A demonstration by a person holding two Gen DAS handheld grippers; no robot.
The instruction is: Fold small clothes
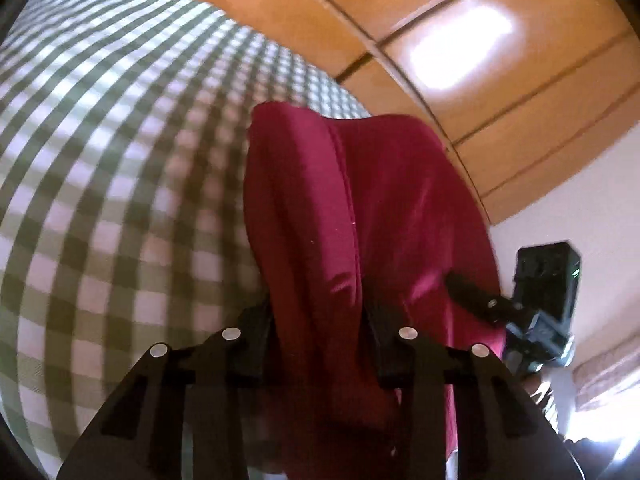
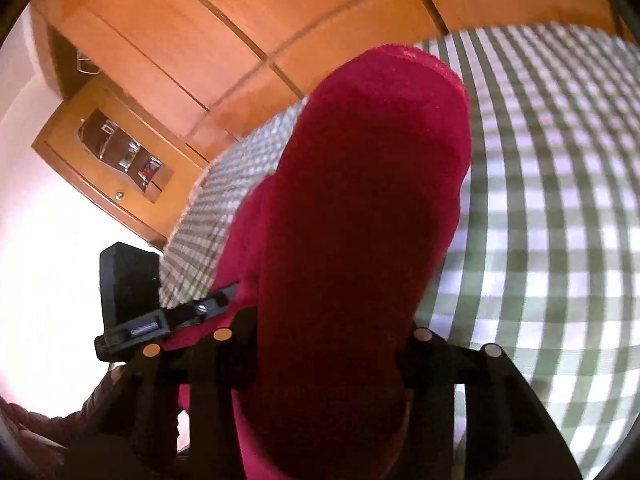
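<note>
A dark red small garment (image 1: 360, 208) hangs in the air above a green-and-white checked tablecloth (image 1: 100, 200). My left gripper (image 1: 320, 344) is shut on one edge of it; the cloth fills the gap between the jaws and hides the fingertips. My right gripper (image 2: 328, 360) is shut on another edge of the same garment (image 2: 360, 200), which drapes forward and blocks much of that view. The right gripper also shows at the right of the left wrist view (image 1: 472, 296). The left gripper shows at the left of the right wrist view (image 2: 208, 304). The checked cloth (image 2: 540, 200) lies behind.
Orange wooden cabinet doors (image 1: 460, 40) stand behind the table. A wooden cabinet with a glass pane (image 2: 120, 148) hangs on a white wall (image 2: 40, 240). The person's sleeve (image 2: 60, 428) is at the lower left.
</note>
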